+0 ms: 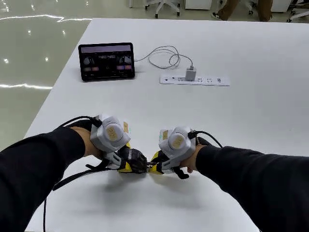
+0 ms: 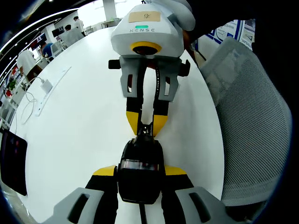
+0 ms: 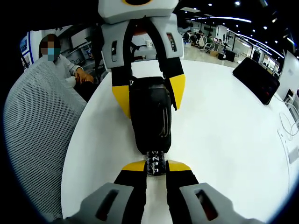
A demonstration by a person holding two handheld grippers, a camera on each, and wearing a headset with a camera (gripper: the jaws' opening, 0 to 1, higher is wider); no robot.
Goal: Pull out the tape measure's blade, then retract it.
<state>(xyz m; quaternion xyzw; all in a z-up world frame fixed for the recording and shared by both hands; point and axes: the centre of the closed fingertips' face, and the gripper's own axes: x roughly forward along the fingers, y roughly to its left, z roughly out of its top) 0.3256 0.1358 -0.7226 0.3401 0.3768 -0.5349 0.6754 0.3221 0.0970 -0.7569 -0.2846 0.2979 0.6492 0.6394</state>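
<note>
Head view, near edge of the white counter (image 1: 241, 111): my left tongs (image 1: 126, 166) and right tongs (image 1: 155, 168) meet tip to tip. The left tongs are clamped on the black tape measure (image 1: 135, 160), gripping its case from both sides. In the right gripper view, the right tongs are pinched on the short exposed blade (image 3: 154, 164), numerals visible, just beside the case mouth. A tablet (image 1: 106, 61) and a power strip (image 1: 194, 79) lie well apart on the far side.

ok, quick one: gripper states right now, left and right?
Left gripper: closed, holding the tape measure by its body.
Right gripper: closed, pinching the blade at the mouth of the case.
</note>
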